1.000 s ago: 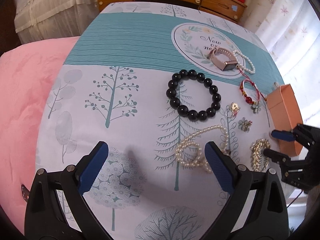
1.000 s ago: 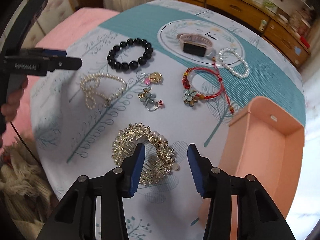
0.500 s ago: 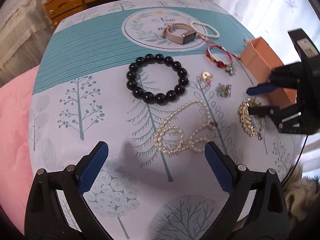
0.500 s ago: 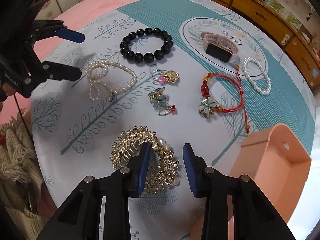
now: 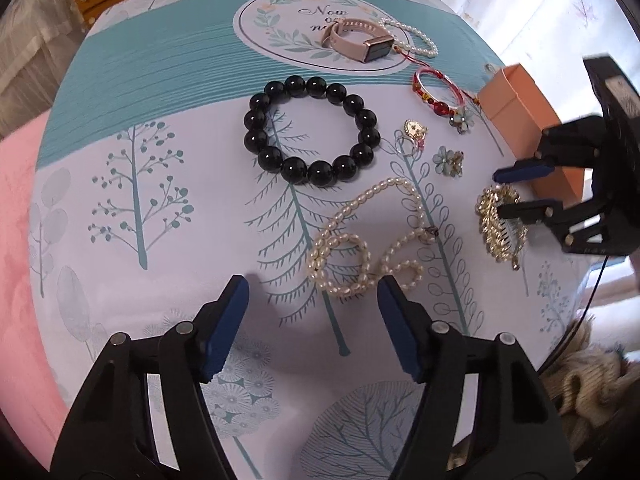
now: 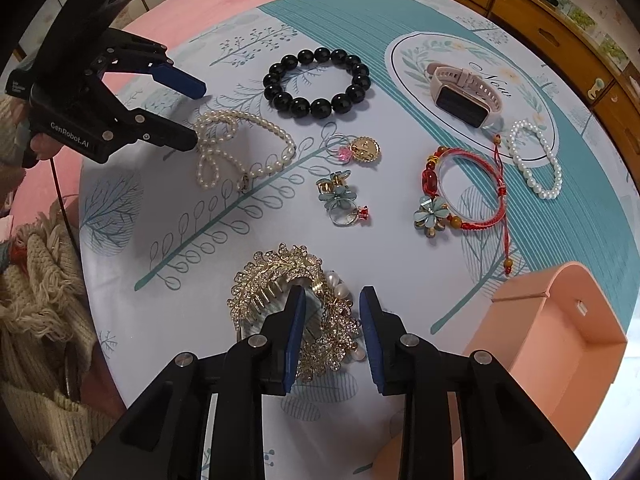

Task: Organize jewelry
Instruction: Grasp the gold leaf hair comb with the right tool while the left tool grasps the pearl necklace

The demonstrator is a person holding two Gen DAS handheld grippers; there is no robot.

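Jewelry lies spread on a tree-print tablecloth (image 5: 160, 240). My right gripper (image 6: 330, 306) is open and straddles the gold rhinestone hair comb (image 6: 276, 276), its jaws around the comb's right part; the comb also shows in the left wrist view (image 5: 496, 220). My left gripper (image 5: 312, 292) is open and empty, just short of the long pearl necklace (image 5: 360, 240), which also shows in the right wrist view (image 6: 240, 148). A black bead bracelet (image 5: 312, 136), a pink smartwatch (image 5: 360, 40), a red cord bracelet (image 6: 464, 188) and a small pearl bracelet (image 6: 536, 160) lie farther back.
An open peach box (image 6: 560, 340) stands at the table's right edge, also in the left wrist view (image 5: 520, 108). Small charms and rings (image 6: 340, 196) and a gold pendant (image 6: 364, 148) lie mid-table. A pink bed (image 5: 16, 200) and a wooden dresser (image 6: 540, 12) flank the table.
The right gripper has come down closer around the hair comb and its jaws have narrowed. The left gripper has moved toward the pearl necklace and narrowed somewhat.
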